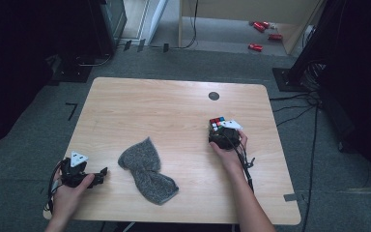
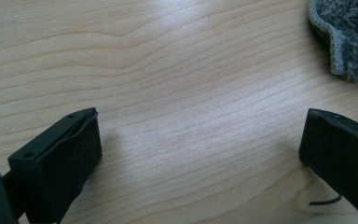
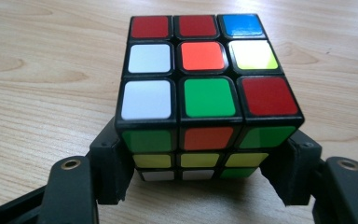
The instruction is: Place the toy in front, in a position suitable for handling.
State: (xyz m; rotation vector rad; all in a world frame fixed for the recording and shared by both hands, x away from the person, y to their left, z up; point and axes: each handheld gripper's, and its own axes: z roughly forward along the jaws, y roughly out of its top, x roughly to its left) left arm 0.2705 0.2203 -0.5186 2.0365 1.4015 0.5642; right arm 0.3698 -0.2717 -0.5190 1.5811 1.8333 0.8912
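The Rubik's cube [image 3: 205, 93] sits squarely between my right gripper's [image 3: 200, 175] jaws, which flank its lower sides, apparently touching.

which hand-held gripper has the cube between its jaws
The right hand-held gripper: its jaws flank the cube. The left hand-held gripper stands open over bare table.

A light wooden bench [image 1: 140, 101] with rounded corners is seen on a grey carpeted floor [image 1: 319, 159]. A crumpled grey fleecy cloth [image 1: 147, 169] is laid on the bench, left of its middle and toward the near edge. A small dark round disc [image 1: 214, 95] is set into the bench top near the far edge. Several red objects [image 1: 263, 34] are scattered on the floor beyond the bench, and black cables [image 1: 294, 104] are trailed along the floor at the right.
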